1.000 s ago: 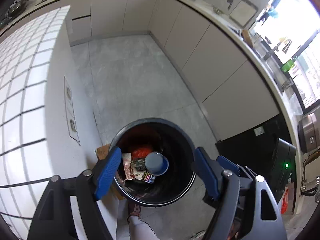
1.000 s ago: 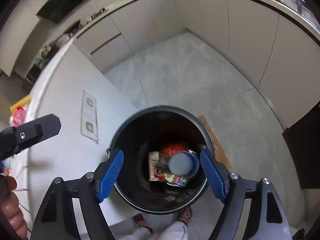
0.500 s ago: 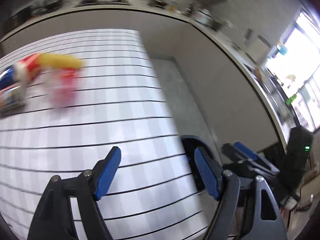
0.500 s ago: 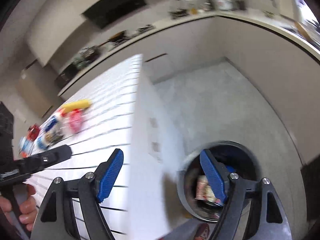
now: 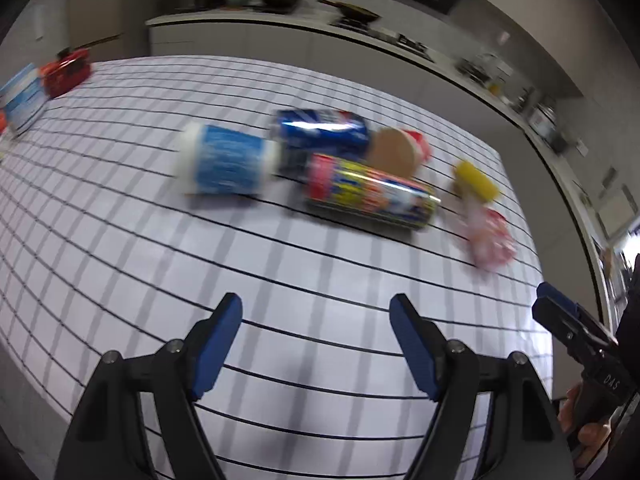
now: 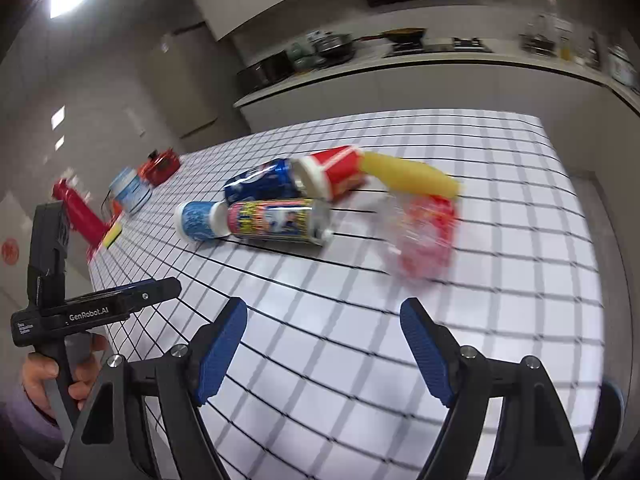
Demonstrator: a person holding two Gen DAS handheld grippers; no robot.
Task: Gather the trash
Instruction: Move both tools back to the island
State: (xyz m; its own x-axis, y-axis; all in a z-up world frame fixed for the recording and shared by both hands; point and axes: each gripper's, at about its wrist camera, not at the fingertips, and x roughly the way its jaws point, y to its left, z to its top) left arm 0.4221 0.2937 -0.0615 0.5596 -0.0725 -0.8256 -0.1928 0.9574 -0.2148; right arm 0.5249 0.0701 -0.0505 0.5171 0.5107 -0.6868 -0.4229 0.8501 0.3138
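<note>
Several pieces of trash lie in a loose cluster on the grid-patterned counter, well ahead of both sets of fingers and touched by neither. Out beyond the left gripper a blue-and-white cup lies on its side, a blue can just behind it, a yellow-and-red can across the front and a red cup showing its brown bottom. Further to the right of those fingers sit a yellow wrapper and a clear red-printed bag, both blurred. Left gripper's blue fingers stand apart over bare counter, nothing between them. Same story on the right gripper: fingers spread, empty, hovering above the grid with the clear bag ahead and slightly right of them. Off beyond the left fingers' far left, a red box and another blue-and-white tub sit near the counter's edge. A hand grips the left tool's handle.
</note>
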